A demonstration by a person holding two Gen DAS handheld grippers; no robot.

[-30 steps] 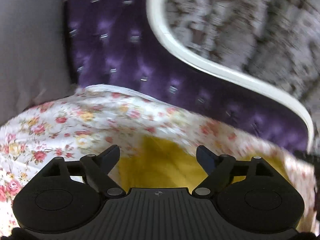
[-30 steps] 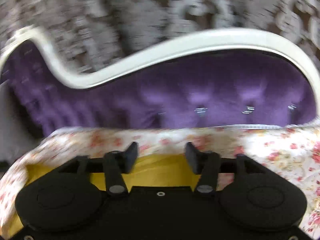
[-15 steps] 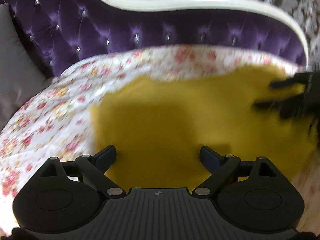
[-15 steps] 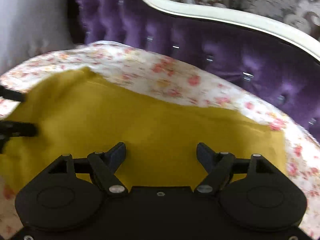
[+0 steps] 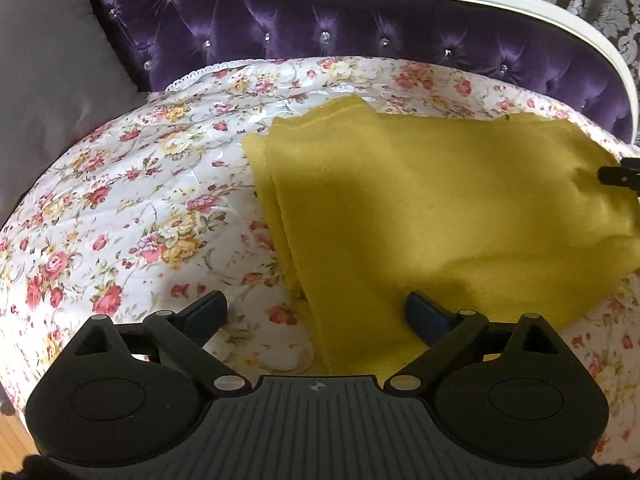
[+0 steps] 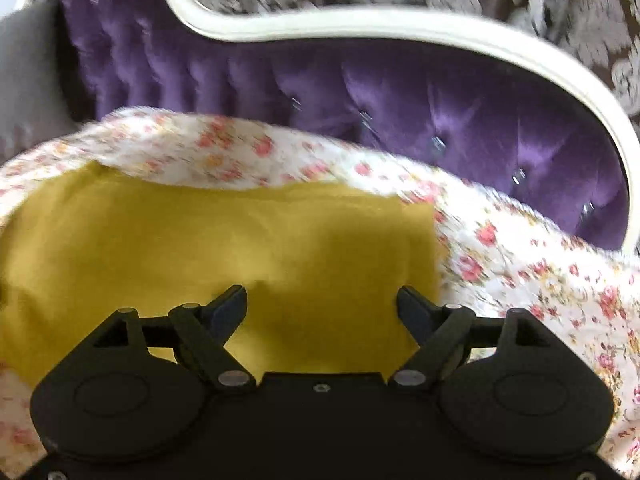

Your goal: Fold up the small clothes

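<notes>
**Yellow cloth lies free, both grippers spread wide**

Yellow cloth (image 5: pixel 432 216) lies folded on the floral cover (image 5: pixel 132 200), in front of the purple tufted backrest (image 5: pixel 320 20). The left gripper (image 5: pixel 316 312) hangs over its near left edge; the jaws have just been opening, stand wide apart and pinch nothing. The right gripper (image 6: pixel 322 304) is above the cloth's right part, jaws also just opened, pads clear of the fabric.

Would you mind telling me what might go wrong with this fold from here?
1. The yellow cloth lies in layers with its left edges uneven, so a pinch there may catch only the top layer.
2. The left gripper, whose fingers have just been opening, straddles the cloth's edge and the flowered cover; closing could grab the cover too.
</notes>
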